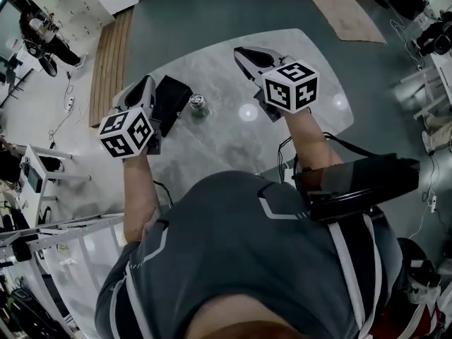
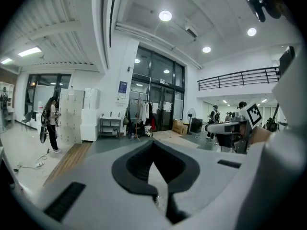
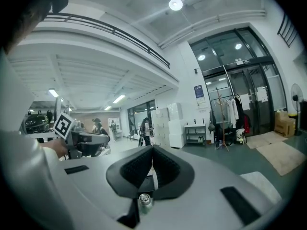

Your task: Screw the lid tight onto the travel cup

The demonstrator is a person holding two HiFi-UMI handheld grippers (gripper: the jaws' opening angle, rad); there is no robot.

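- Cup [image 1: 198,106] upright on table [image 1: 212,62], at 12 o'clock from torso, between both grippers.
- Shiny lid [image 1: 198,100] appears seated on top; tightness not readable.
- Left gripper [image 1: 150,83] at cup's 10 o'clock, jaws pressed together on nothing.
- Right gripper [image 1: 241,52] at cup's 1 o'clock, jaws likewise closed and empty.
- Both pointed away from torso, apart from cup. Fits a pause ahead of grasping cup and lid, or hands drawn off once lid is tight.
- Cup [image 3: 144,201] low below right jaws: aim passes over it, not at it.
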